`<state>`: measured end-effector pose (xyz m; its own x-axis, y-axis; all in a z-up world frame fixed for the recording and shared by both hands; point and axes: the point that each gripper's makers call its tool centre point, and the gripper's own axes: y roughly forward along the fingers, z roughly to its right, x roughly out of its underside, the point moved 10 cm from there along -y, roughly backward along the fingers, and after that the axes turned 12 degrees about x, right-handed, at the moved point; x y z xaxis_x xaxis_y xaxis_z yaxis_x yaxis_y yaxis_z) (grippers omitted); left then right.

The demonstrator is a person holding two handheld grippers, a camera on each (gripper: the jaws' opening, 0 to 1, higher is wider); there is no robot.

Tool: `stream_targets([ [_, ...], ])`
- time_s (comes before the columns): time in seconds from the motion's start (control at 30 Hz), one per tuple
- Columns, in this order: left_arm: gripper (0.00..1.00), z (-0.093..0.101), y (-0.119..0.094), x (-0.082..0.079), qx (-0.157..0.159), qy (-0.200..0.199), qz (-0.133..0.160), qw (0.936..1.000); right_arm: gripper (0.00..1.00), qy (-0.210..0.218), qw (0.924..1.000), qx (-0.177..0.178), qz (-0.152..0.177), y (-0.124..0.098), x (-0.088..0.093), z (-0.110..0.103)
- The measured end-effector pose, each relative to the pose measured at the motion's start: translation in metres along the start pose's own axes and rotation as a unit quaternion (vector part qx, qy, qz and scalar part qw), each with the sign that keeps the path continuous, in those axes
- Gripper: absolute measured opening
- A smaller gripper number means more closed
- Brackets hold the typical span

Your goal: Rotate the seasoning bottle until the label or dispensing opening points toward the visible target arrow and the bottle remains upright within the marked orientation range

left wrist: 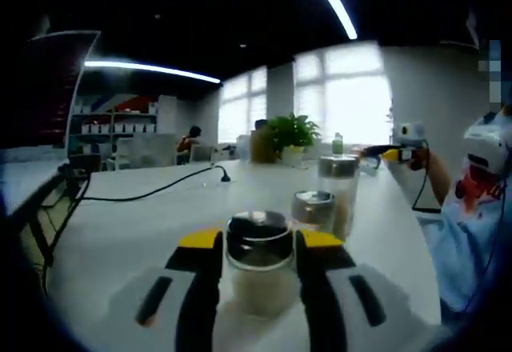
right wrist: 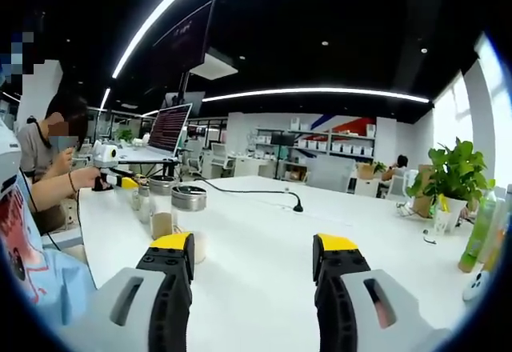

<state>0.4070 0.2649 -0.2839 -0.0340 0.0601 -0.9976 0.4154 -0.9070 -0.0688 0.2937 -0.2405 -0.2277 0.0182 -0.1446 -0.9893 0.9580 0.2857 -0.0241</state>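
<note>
A glass seasoning bottle [left wrist: 258, 284] with a dark metal lid stands upright on the white table [left wrist: 144, 232], holding pale powder. My left gripper [left wrist: 259, 242] is shut on the seasoning bottle, its yellow-tipped jaws pressed against both sides just below the lid. Two more lidded jars stand right behind it, a short one [left wrist: 312, 208] and a taller one [left wrist: 338, 188]. In the right gripper view my right gripper [right wrist: 254, 248] hovers open over bare table [right wrist: 256, 224] with nothing between its jaws. Lidded jars [right wrist: 188, 198] stand to its left.
A black cable [left wrist: 152, 190] runs across the table to a plug [right wrist: 297, 206]. A potted plant [left wrist: 292, 132] and a green bottle [right wrist: 478, 232] stand at the far edge. Another person [right wrist: 48, 156] across the table holds a gripper [left wrist: 404, 154]. A laptop [right wrist: 168, 128] stands behind.
</note>
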Motion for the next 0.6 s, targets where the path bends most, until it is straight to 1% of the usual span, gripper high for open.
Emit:
stream_targets([
  [0.03,0.57,0.0,0.001,0.001,-0.004,0.006,-0.005,1.0,0.61,0.001,1.0,-0.001,0.0,0.001,0.0,0.0],
  [0.07,0.61,0.001,0.001,0.001,-0.008,0.009,-0.007,0.9999,0.61,0.001,1.0,-0.003,0.0,0.001,0.0,-0.001],
  [0.1,0.62,0.001,0.0,0.001,-0.01,0.01,-0.006,0.9999,0.61,0.001,1.0,-0.004,0.0,0.002,0.0,-0.001],
  [0.17,0.58,0.004,-0.003,-0.002,-0.016,0.011,0.008,0.9998,0.61,0.003,1.0,-0.007,0.0,0.002,0.0,-0.002],
  [0.3,0.61,0.011,-0.006,-0.006,-0.023,0.015,0.015,0.9995,0.61,0.006,1.0,-0.006,0.0,0.003,0.001,-0.002],
  [0.43,0.6,0.019,-0.006,-0.003,-0.039,0.005,0.02,0.999,0.62,0.008,1.0,0.002,0.004,0.002,0.002,-0.001],
  [0.47,0.6,0.02,-0.007,0.001,-0.054,-0.014,0.01,0.9984,0.62,0.01,0.9999,0.002,0.003,0.002,0.003,-0.001],
  [0.5,0.61,0.022,-0.006,0.002,-0.059,-0.021,0.007,0.998,0.62,0.01,0.9999,0.002,0.003,0.002,0.003,-0.001],
  [0.53,0.62,0.024,-0.005,0.002,-0.059,-0.016,0.015,0.998,0.62,0.01,1.0,0.001,0.002,0.002,0.004,-0.001],
  [0.57,0.61,0.026,-0.006,0.002,-0.064,-0.016,0.024,0.9976,0.62,0.009,1.0,0.0,0.001,0.002,0.004,-0.001],
  [0.6,0.61,0.027,-0.007,0.002,-0.07,-0.016,0.026,0.9971,0.62,0.01,0.9999,0.0,0.001,0.002,0.005,0.0],
])
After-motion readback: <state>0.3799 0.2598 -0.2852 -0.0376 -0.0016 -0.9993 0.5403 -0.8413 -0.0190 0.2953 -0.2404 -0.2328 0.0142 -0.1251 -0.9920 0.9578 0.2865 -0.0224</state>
